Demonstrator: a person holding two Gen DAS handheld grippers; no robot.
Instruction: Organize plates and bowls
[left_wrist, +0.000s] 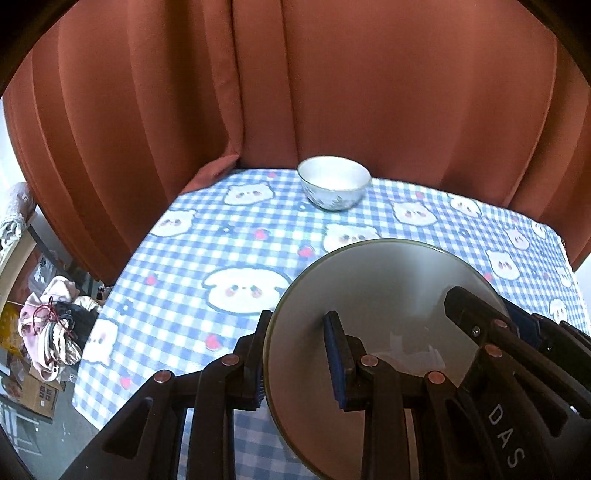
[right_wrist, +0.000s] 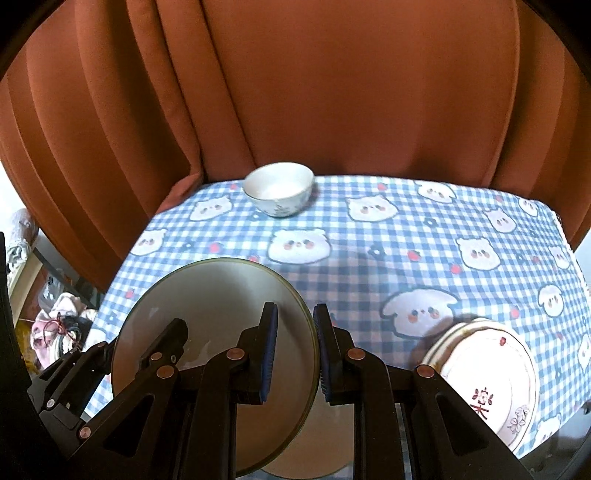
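A plain white plate with a dark rim (left_wrist: 388, 295) is held tilted above the near table edge. My left gripper (left_wrist: 299, 354) is shut on its left rim, one finger over the plate and one under. My right gripper (right_wrist: 295, 350) is shut on the plate's (right_wrist: 214, 295) right rim. Each view shows the other gripper on the opposite side. A white bowl with blue flower pattern (left_wrist: 334, 182) stands at the far edge of the table, also in the right wrist view (right_wrist: 279, 188). A stack of patterned plates (right_wrist: 487, 373) lies at the near right.
The table (right_wrist: 388, 236) has a blue checked cloth with cartoon animals. An orange curtain (left_wrist: 332, 81) hangs right behind it. On the floor to the left lie clothes (left_wrist: 51, 332) and a cardboard box (left_wrist: 40, 395).
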